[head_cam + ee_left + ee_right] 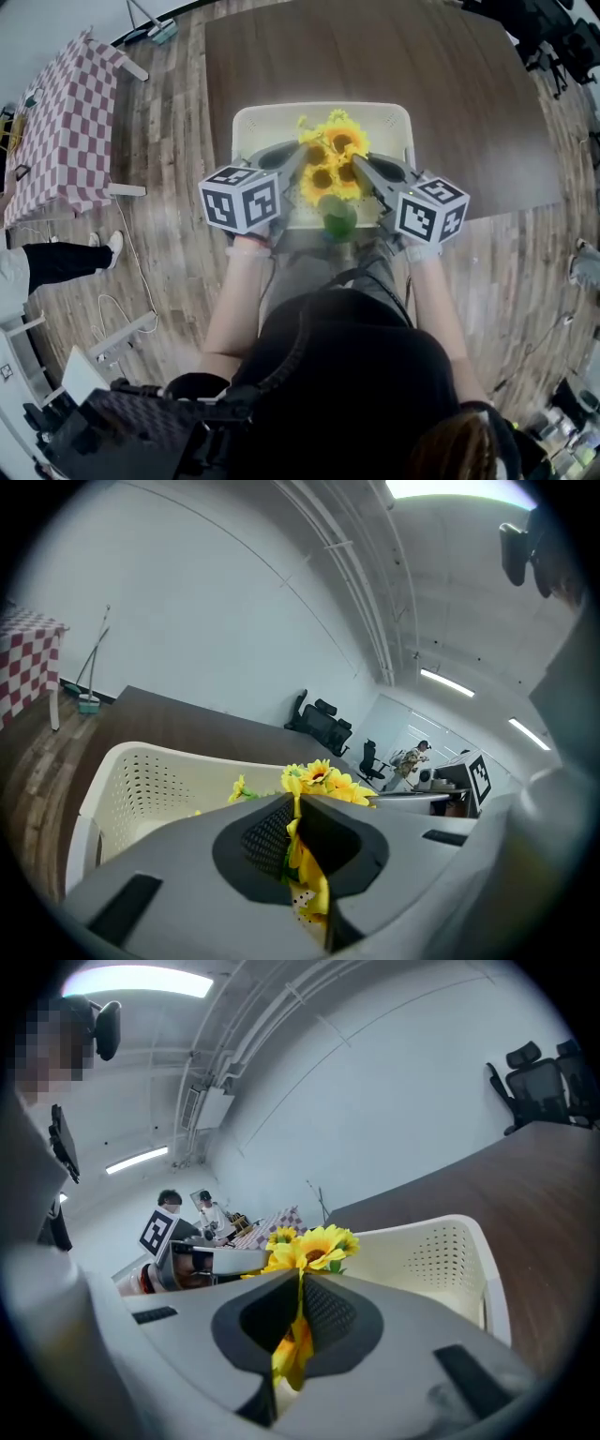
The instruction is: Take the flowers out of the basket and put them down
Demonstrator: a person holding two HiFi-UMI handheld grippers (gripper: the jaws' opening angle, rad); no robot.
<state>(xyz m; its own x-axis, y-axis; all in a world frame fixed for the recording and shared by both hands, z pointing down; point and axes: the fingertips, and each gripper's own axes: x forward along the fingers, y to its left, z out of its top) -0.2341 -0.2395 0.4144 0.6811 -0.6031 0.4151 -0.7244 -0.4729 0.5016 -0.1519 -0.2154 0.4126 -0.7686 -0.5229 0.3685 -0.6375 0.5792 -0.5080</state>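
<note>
The left gripper's [298,829] jaws are squeezed tight on yellow petals. The right gripper's [296,1321] jaws are squeezed tight on yellow petals too. So both grippers hold the same bunch of flowers [333,157], one from each side.

From the head view, the left gripper [300,157] comes in from the left and the right gripper [362,165] comes in from the right. Their tips are near each other, with the flower heads in between. The bunch is over the near half of the white basket [255,118]. Its green bottom end [337,217] shows over the basket's near rim. I cannot tell if that end touches the rim.

In both gripper views the top flower heads stand higher than the basket's rim. The basket's walls have little holes.

The basket sits at the near edge of the dark brown tabletop [375,56]. The person stands right at that edge. The tabletop goes on wide past the basket's far rim, and also out to the left and right of it.

Around the tabletop is a wood floor [173,141]. A table with a red and white checked cloth [66,122] stands well off to the left. Black office chairs [323,726] stand past the far end of the tabletop.
</note>
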